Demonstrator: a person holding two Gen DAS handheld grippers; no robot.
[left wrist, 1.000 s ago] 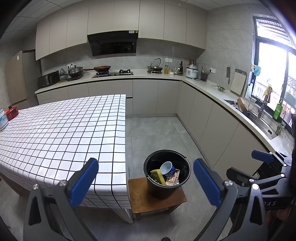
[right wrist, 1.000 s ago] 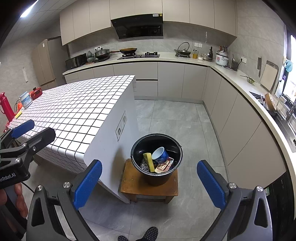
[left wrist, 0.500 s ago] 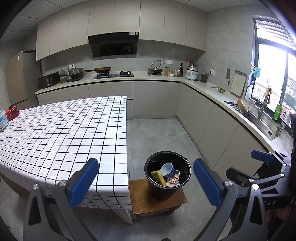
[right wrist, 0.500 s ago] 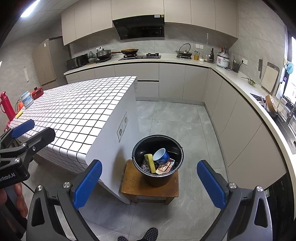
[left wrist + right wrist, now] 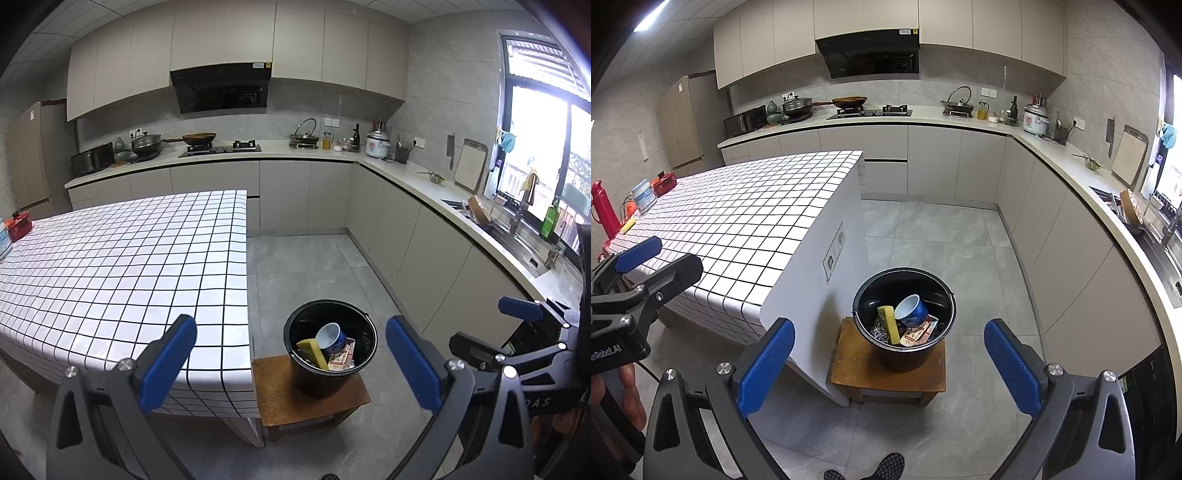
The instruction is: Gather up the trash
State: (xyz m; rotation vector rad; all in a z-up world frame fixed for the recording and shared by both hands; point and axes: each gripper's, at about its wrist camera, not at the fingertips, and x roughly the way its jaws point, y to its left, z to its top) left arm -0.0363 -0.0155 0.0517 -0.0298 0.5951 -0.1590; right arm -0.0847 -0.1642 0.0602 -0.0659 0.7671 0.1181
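One black bucket (image 5: 330,345) stood upright on one small brown wooden stool (image 5: 310,397), just beside the corner of the island with the black-and-white grid cloth (image 5: 122,273); its round mouth faced up, and the right wrist view looked down into the same bucket (image 5: 904,319) on the stool (image 5: 888,371). Inside it lay four pieces of trash that could be counted: one blue-and-white cup (image 5: 911,311) tipped on its side, its mouth turned up and toward the left; one yellow sponge (image 5: 889,323) standing on end, its long axis running up the bucket's near-left side; one printed red and tan wrapper (image 5: 916,334) lying flat under the cup; one dark shiny wad (image 5: 880,331) at the left, too small to name. The cup (image 5: 332,338) and sponge (image 5: 314,352) touched each other.

Two grippers were in view; the left gripper (image 5: 290,365) hung with its two blue-padded fingers spread wide and nothing between them; the right gripper (image 5: 890,367) was likewise spread wide and empty, above and short of the bucket. One shoe tip (image 5: 890,466) showed on the grey floor below.
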